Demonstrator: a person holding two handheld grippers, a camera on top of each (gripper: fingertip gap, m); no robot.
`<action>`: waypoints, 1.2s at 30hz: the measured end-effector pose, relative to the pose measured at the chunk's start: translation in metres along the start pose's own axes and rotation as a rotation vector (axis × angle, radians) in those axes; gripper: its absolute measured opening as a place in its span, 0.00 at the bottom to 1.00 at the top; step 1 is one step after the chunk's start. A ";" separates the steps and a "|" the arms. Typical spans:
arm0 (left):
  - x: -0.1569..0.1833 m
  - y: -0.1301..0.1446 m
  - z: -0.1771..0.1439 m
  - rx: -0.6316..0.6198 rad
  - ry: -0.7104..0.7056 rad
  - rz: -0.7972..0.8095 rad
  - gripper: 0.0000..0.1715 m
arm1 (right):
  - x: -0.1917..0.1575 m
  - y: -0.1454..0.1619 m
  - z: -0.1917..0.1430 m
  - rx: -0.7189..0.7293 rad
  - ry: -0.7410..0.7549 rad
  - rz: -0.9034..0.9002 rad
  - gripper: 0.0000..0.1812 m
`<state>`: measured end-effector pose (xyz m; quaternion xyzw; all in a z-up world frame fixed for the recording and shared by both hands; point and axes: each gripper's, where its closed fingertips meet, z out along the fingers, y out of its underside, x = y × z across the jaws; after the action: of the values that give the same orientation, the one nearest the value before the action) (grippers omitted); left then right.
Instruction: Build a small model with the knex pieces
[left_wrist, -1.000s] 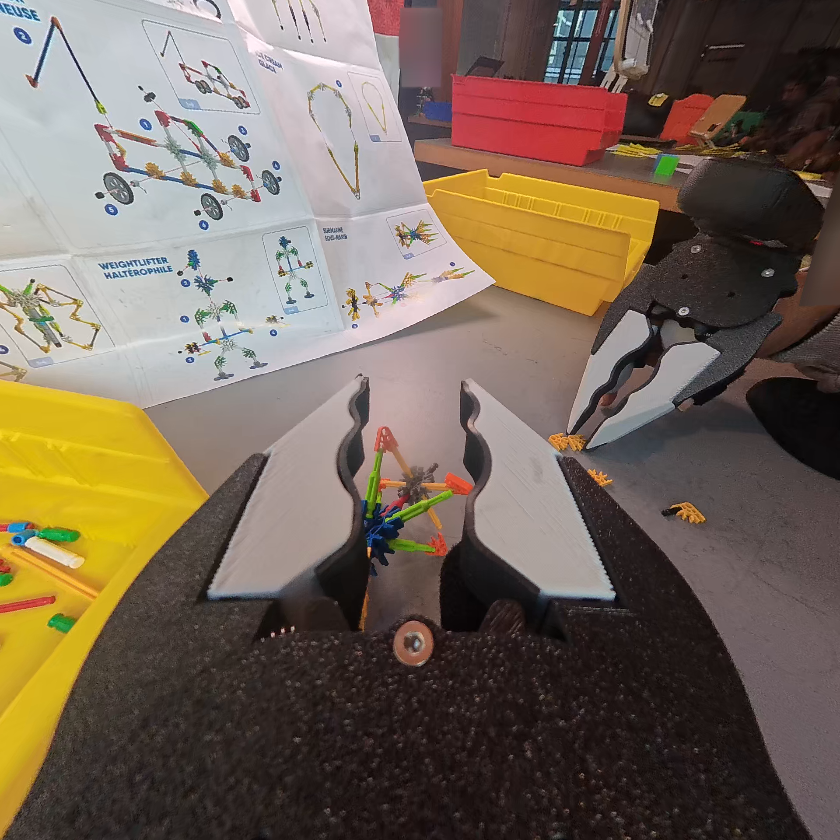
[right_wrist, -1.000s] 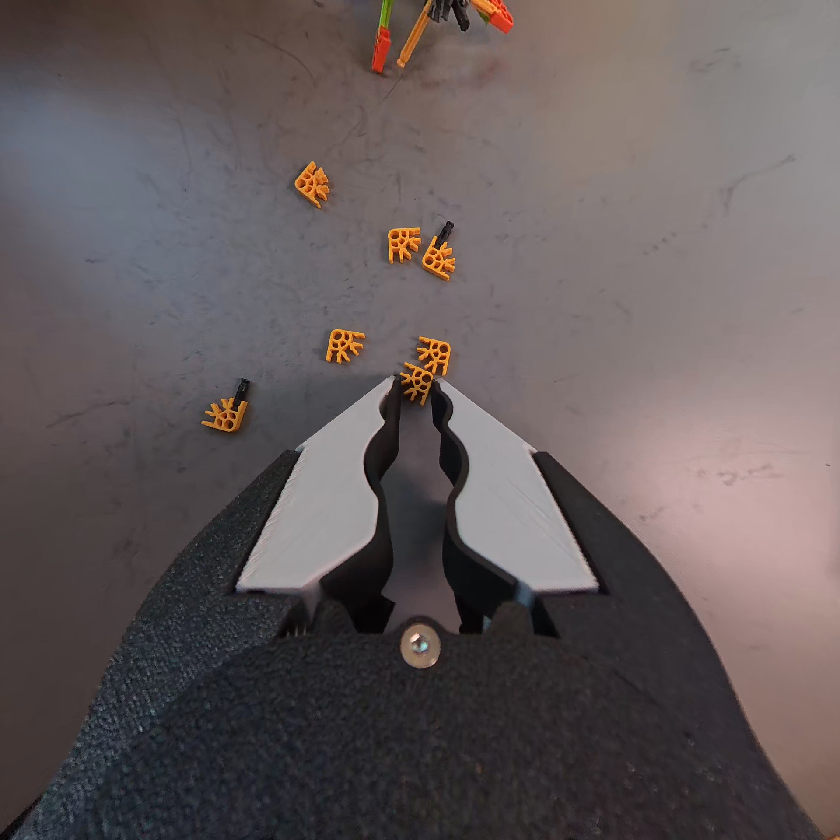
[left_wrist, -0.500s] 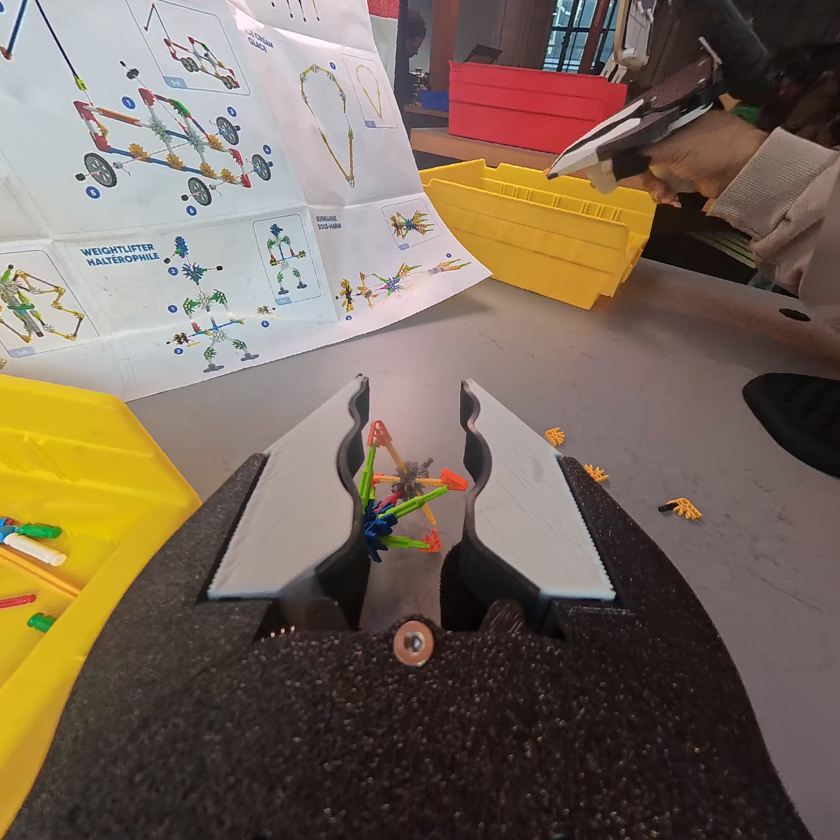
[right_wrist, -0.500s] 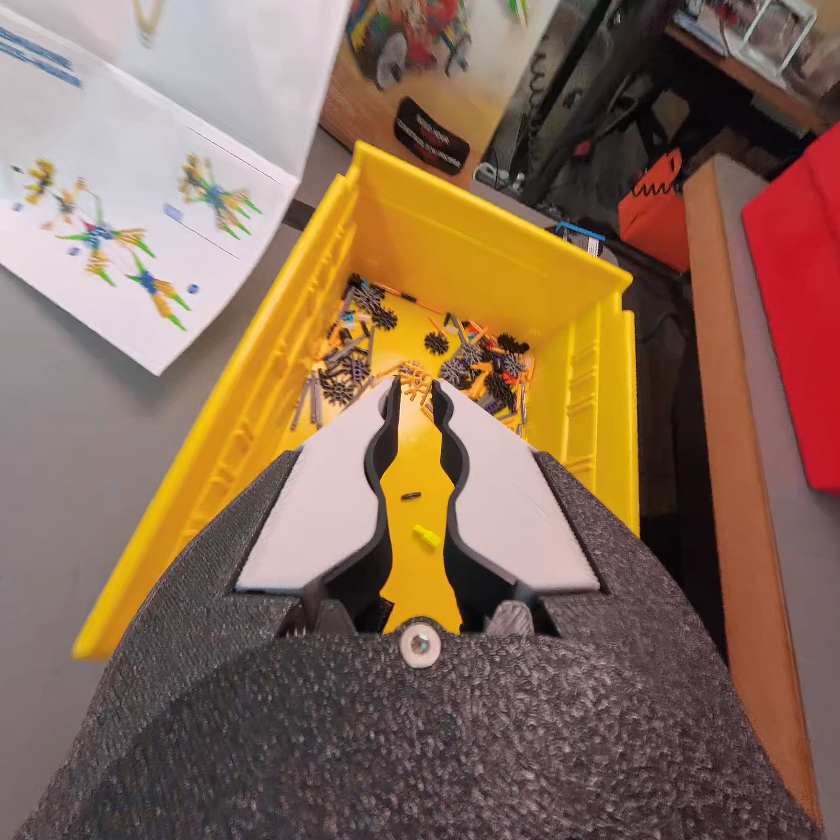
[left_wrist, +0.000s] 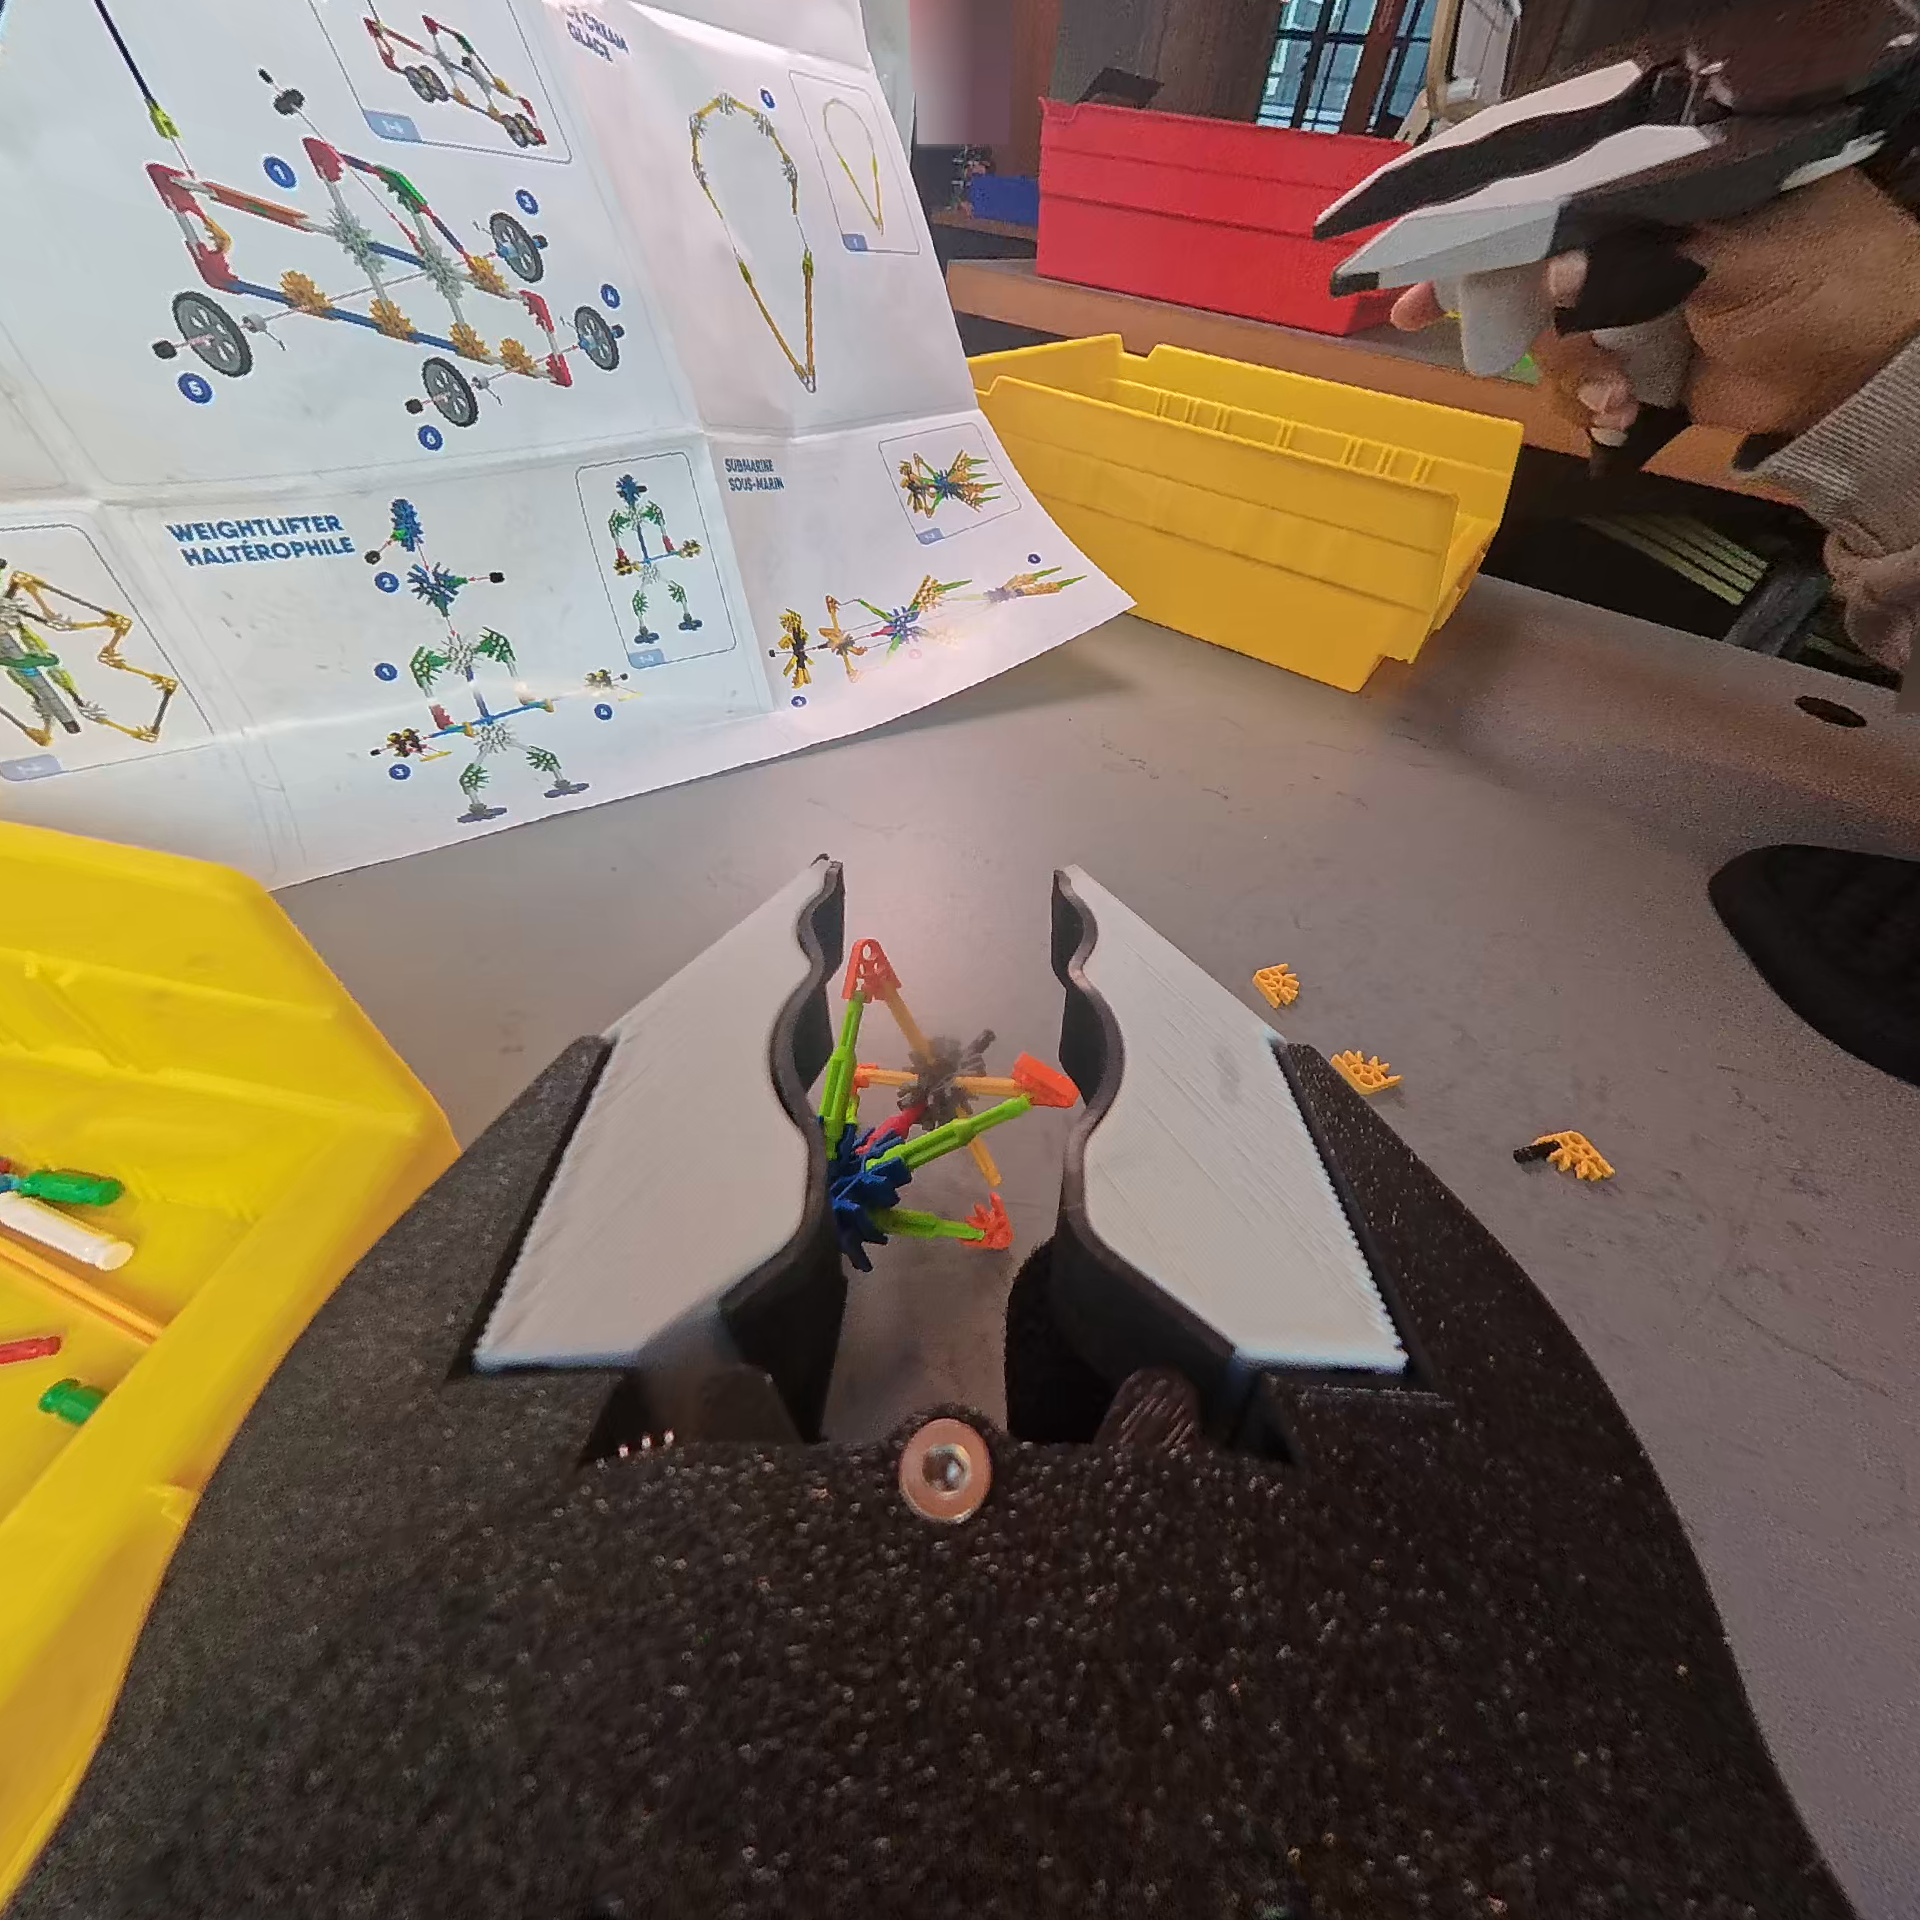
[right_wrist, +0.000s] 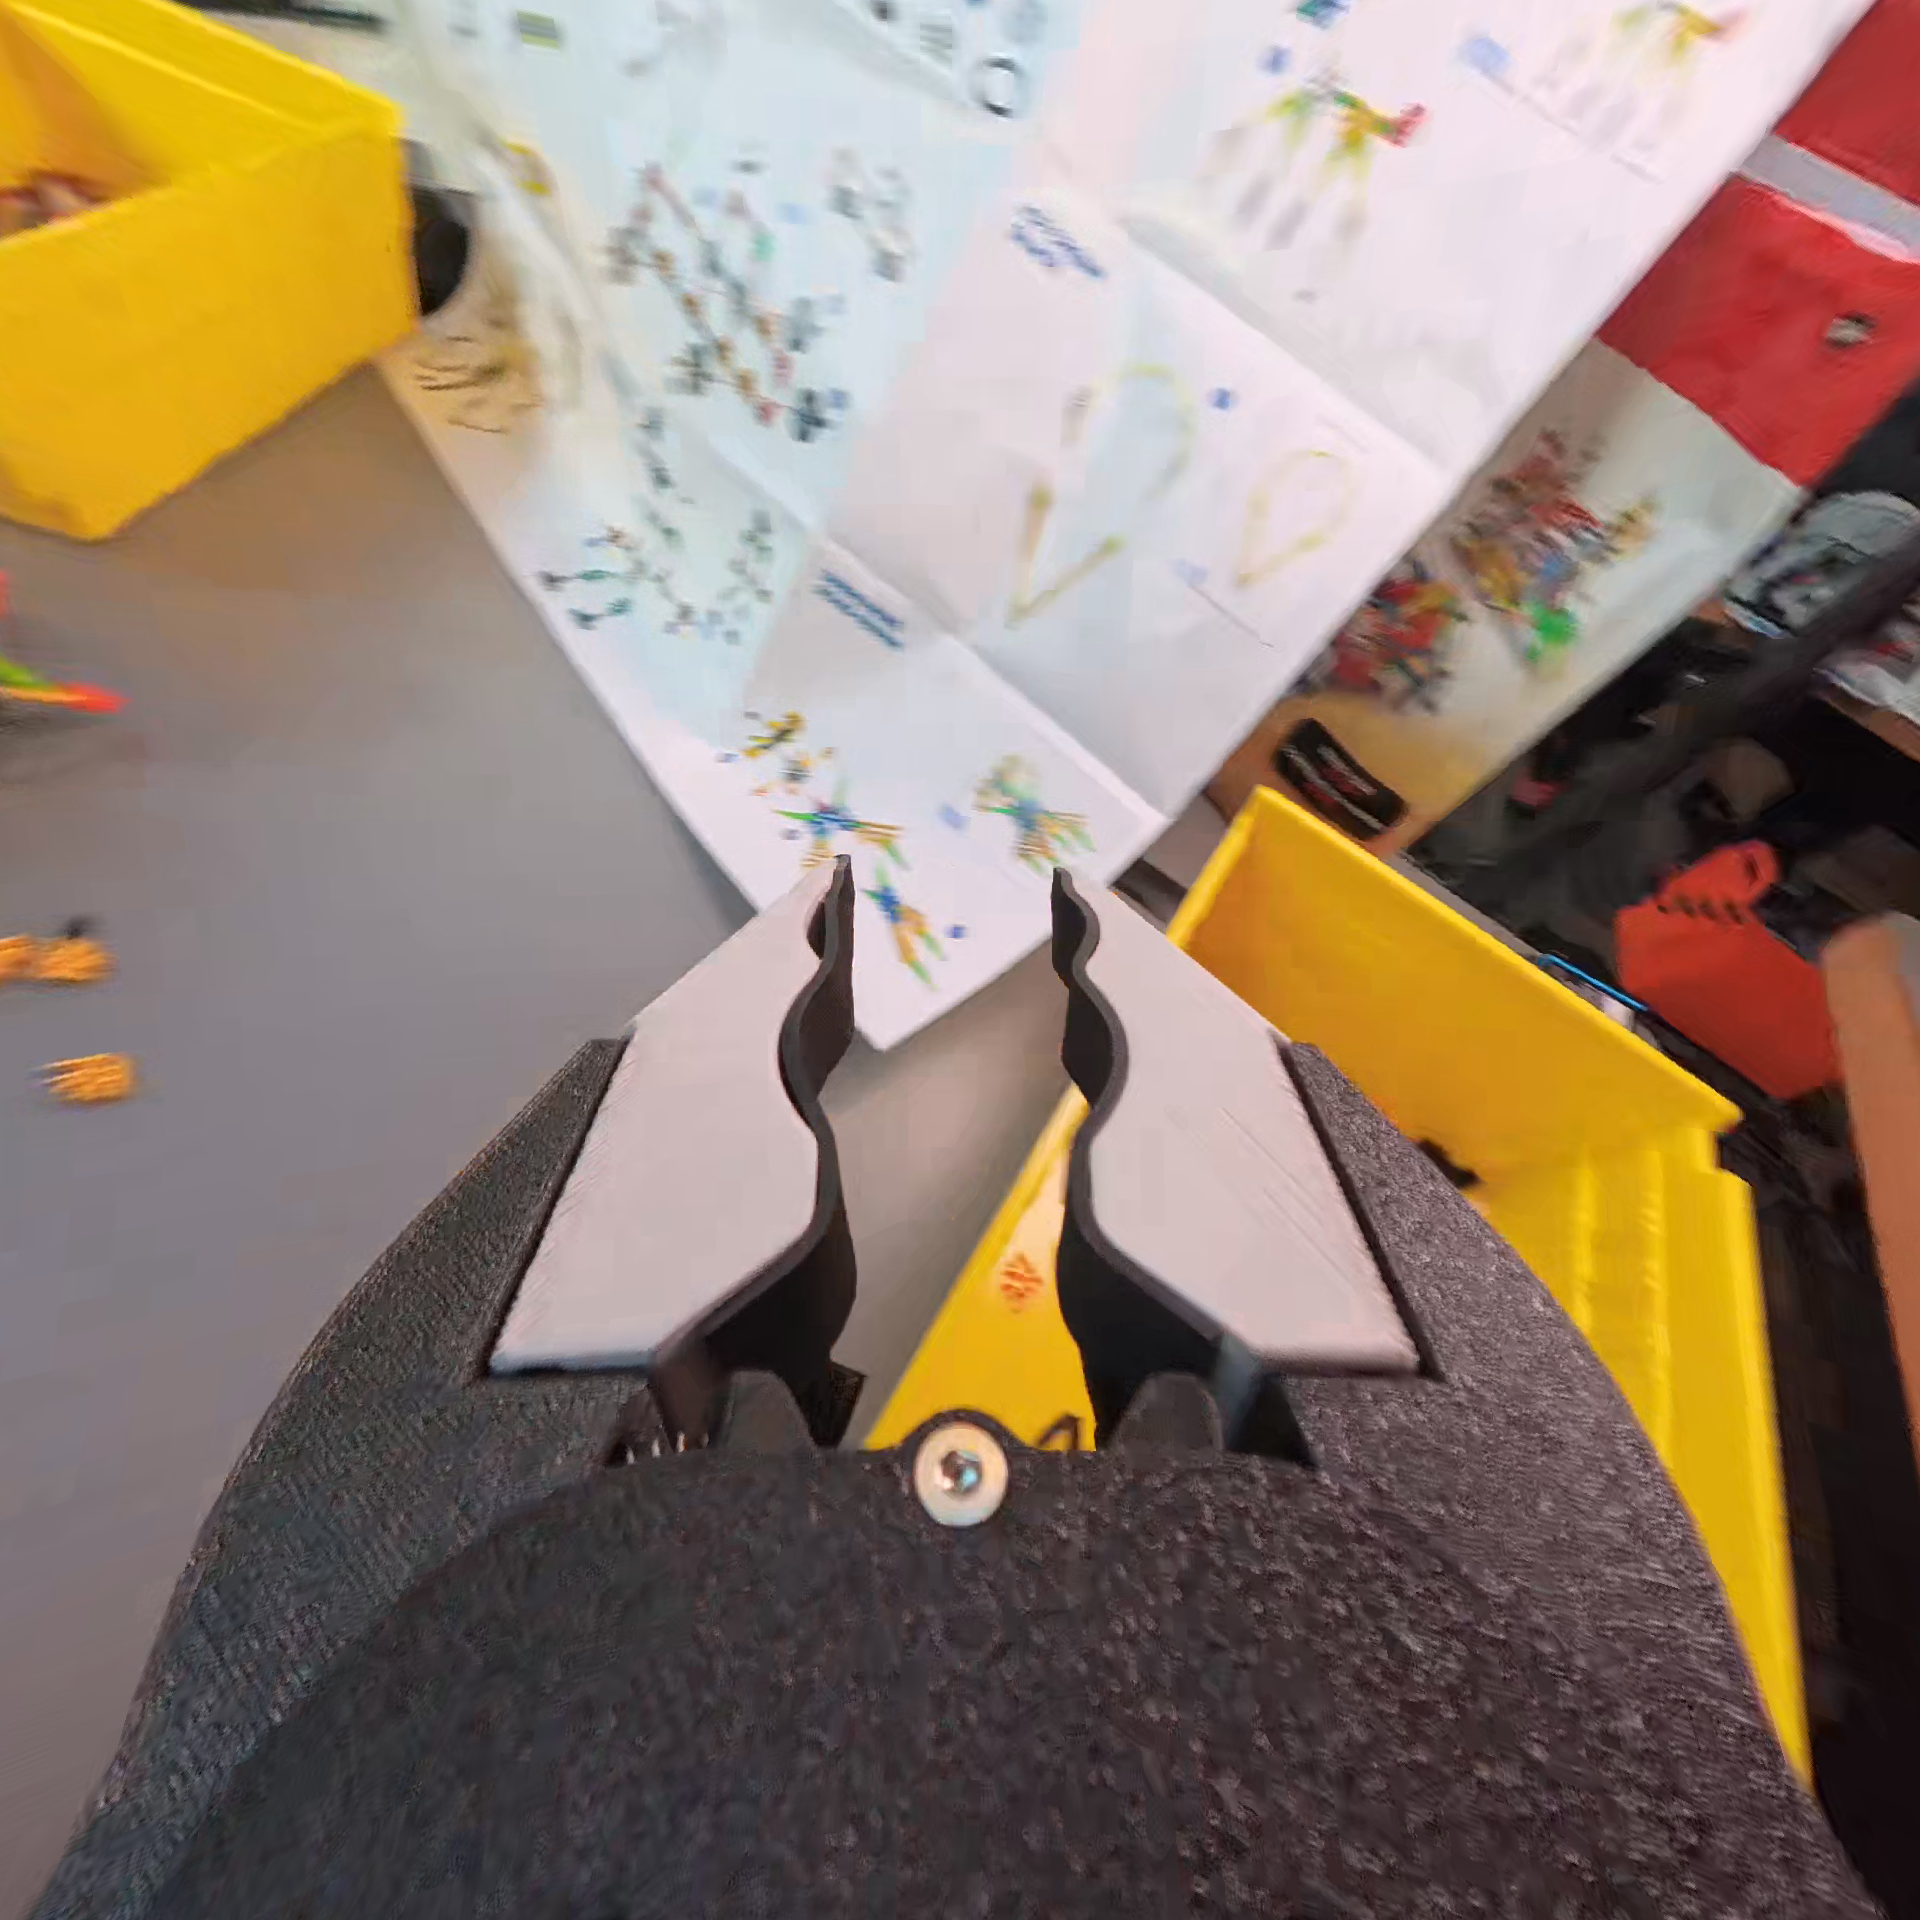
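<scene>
My left gripper (left_wrist: 943, 868) is open and low over the grey table. A small model of green and yellow rods with blue, grey and orange connectors (left_wrist: 920, 1101) sits between its fingers, the blue connector against the left finger. My right gripper (right_wrist: 948, 868) is open and empty, in the air over the near wall of a yellow bin (right_wrist: 1455, 987), pointing at the instruction sheet (right_wrist: 935, 416). An orange connector (right_wrist: 1023, 1278) lies inside that bin. In the left wrist view the right gripper (left_wrist: 1335, 255) is held by a hand at the upper right, above the bin (left_wrist: 1247, 520).
Loose orange connectors (left_wrist: 1366, 1070) lie on the table right of my left gripper. A second yellow bin (left_wrist: 156, 1039) with rods stands at the left. The instruction sheet (left_wrist: 416, 416) leans at the back. Red bins (left_wrist: 1174, 197) sit on a farther bench. Left tips to right tips: about 30 cm.
My right gripper lifted off the table shut on an orange connector, swung over the yellow bin and opened. My left gripper has barely moved.
</scene>
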<state>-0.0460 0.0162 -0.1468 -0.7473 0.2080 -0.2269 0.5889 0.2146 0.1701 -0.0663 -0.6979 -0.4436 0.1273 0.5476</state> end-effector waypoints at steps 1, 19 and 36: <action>0.000 0.000 0.000 -0.001 -0.001 0.003 0.23 | -0.033 -0.007 -0.001 0.003 -0.085 -0.027 0.20; 0.034 0.002 -0.002 -0.067 0.198 0.069 0.19 | -0.261 0.089 0.041 -0.360 -0.706 -0.217 0.06; 0.076 0.104 -0.001 -0.610 0.384 0.205 0.08 | 0.030 -0.011 -0.046 0.045 0.135 0.101 0.06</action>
<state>0.0105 -0.0510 -0.2409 -0.8076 0.4464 -0.2304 0.3089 0.2572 0.1632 -0.0302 -0.7138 -0.3672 0.1173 0.5847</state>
